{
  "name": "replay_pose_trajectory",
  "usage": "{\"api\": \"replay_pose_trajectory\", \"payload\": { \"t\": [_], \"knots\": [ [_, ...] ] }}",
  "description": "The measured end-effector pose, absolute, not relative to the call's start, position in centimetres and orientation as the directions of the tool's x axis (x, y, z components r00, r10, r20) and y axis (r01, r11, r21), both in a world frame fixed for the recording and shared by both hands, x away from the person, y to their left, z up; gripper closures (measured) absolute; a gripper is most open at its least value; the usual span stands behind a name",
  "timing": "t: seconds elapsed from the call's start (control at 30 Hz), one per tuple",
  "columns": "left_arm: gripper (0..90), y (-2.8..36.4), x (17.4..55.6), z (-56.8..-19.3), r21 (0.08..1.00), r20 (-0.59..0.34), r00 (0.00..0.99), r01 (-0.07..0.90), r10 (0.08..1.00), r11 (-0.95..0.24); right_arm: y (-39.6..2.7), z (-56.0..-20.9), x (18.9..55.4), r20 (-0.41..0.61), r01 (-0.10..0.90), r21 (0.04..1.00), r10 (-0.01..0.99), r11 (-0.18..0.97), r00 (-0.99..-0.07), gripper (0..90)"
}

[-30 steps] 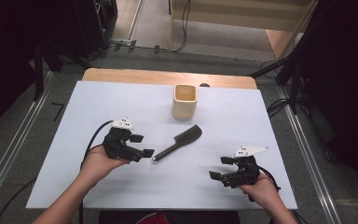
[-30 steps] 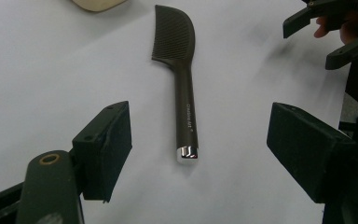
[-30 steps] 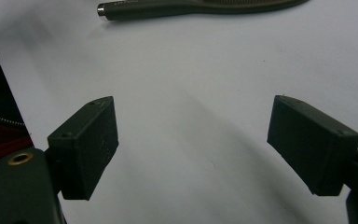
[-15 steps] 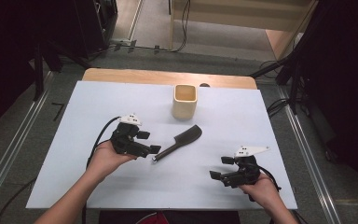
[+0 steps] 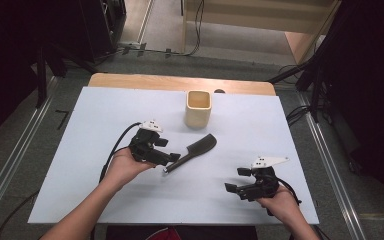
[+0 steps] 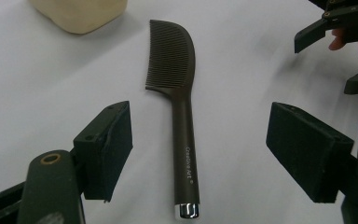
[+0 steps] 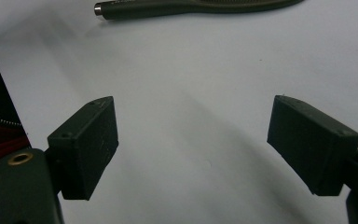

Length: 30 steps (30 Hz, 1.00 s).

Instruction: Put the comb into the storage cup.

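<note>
- While my left claw (image 5: 167,159) hangs over the middle of the table (image 5: 80,200), its two pads stand wide apart, one on each side of the handle of the comb (image 5: 192,151), touching neither the handle nor the sheet as far as I can tell.
- In my left gripper view the comb (image 6: 177,93) lies flat between those pads, its silver end cap nearest me, its teeth at the far end pointing toward the left of that view.
- The comb lies near the table's centre, slanted, with its toothed head toward the far edge and its capped end toward the near edge.
- Just beyond the toothed head stands a cream cup (image 5: 198,108), upright, near the far edge; comb and cup are close but apart.
- The cup's lower wall (image 6: 81,14) sits at the top of my left gripper view.
- My right claw (image 5: 235,187) is held near the table's near right corner, well apart from the comb, its pads also spread wide with nothing between them.
- In my right gripper view I see bare white table (image 7: 191,140) between the pads, and the comb's handle (image 7: 168,7) lies across the top of that view.
- My right claw (image 6: 335,51) also shows at the upper right of my left gripper view, open.
</note>
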<state>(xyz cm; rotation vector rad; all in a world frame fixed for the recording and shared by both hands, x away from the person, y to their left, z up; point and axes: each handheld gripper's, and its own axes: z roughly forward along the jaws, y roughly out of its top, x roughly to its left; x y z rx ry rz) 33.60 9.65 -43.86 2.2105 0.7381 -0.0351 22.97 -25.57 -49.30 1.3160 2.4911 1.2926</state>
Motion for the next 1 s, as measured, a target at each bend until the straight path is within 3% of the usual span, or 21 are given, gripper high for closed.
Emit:
{"api": "replay_pose_trajectory", "payload": {
  "t": [1.0],
  "knots": [
    [24.7,9.0,33.0,-45.9,0.676,-0.212,0.838,0.498,0.503,-0.544,-25.7,-49.2,22.9,0.325,0.666,0.688,0.699,0.287,-0.637,14.4]
  ]
}}
